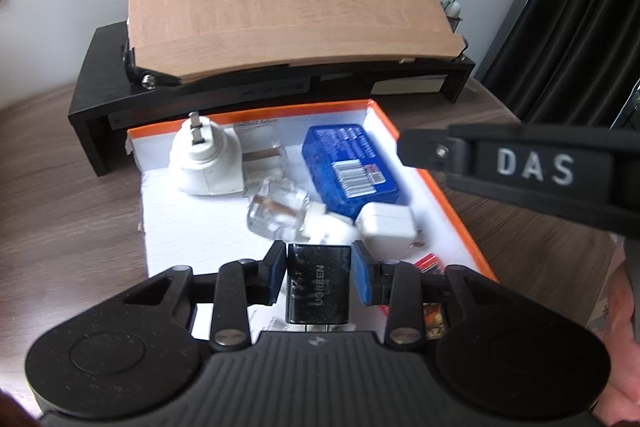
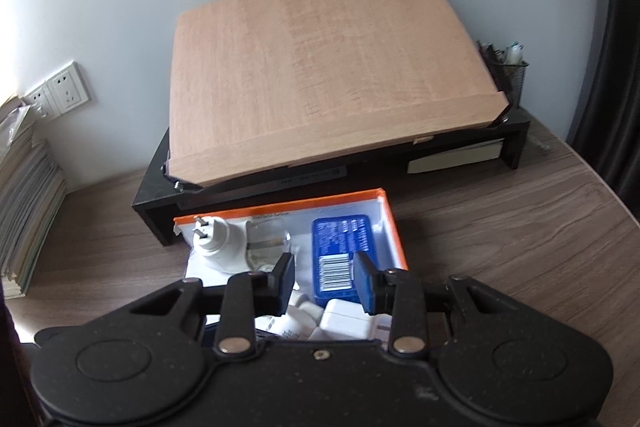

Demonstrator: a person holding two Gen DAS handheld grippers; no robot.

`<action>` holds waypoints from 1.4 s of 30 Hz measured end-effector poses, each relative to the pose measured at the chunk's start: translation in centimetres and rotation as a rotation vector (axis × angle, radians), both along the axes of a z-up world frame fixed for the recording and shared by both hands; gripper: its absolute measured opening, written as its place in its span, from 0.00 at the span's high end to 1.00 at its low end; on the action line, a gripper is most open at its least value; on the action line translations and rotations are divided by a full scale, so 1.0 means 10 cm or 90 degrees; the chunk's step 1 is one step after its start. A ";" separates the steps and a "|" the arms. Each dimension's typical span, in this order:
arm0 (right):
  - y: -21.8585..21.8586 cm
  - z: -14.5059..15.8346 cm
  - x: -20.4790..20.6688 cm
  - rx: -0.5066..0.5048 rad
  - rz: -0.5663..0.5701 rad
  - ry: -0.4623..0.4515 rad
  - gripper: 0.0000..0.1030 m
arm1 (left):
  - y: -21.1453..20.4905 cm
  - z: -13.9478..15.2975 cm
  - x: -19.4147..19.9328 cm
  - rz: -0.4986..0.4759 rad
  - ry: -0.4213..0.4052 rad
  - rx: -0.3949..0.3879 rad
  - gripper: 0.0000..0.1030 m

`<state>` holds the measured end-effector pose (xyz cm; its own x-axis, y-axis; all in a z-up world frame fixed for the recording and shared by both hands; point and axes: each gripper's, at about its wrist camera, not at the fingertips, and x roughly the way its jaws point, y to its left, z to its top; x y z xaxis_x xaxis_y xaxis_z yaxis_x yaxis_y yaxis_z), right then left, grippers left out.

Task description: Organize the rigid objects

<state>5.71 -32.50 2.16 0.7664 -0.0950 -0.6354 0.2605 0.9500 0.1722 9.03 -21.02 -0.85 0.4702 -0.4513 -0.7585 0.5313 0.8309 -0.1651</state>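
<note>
Wood-grain desk (image 2: 500,227), brown laminate with streaked figure, backs onto a pale matte wall. Landmark: shallow box (image 1: 456,203), orange rim, white glossy inside, lying flat on the desk. Behind box: black rectangular riser (image 2: 516,139) carrying a tilted light-wood board (image 2: 320,87) with fine straight grain. Inside box, far left corner: white rounded plug adapter (image 1: 204,163), two flat metal prongs pointing up. Far right inside box: blue translucent rectangular case (image 1: 352,167), barcode label on its face. Centre of box: clear moulded plastic piece (image 1: 276,211), touching a small white plug body; just right of that, a white rounded-square charger (image 1: 386,227). Left gripper (image 1: 319,277) clamps a black glossy block-shaped charger (image 1: 318,287), lettered UGREEN, between blue pads, held over the near end of the box. Right gripper (image 2: 324,279) hovers above box, blue pads spread apart with nothing between them. Left of box, by the wall: stack of paper (image 2: 24,211). Right of riser: black mesh pen cup (image 2: 514,77).
</note>
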 end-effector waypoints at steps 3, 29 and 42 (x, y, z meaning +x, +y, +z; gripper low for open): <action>-0.06 0.05 -0.09 0.003 -0.012 -0.013 0.60 | -0.04 0.07 -0.03 -0.008 -0.009 -0.012 0.66; -0.31 0.15 -1.07 -0.009 0.008 -0.043 0.29 | 0.10 0.41 -0.81 0.125 -0.071 0.032 0.04; -0.22 0.04 -1.51 -0.002 0.069 -0.030 0.29 | 0.19 0.42 -1.31 0.204 -0.067 0.056 0.00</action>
<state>-9.37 -34.75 2.54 0.8013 -0.0129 -0.5981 0.1486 0.9727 0.1781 -4.03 -19.07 3.31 0.6546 -0.2025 -0.7283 0.2509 0.9670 -0.0435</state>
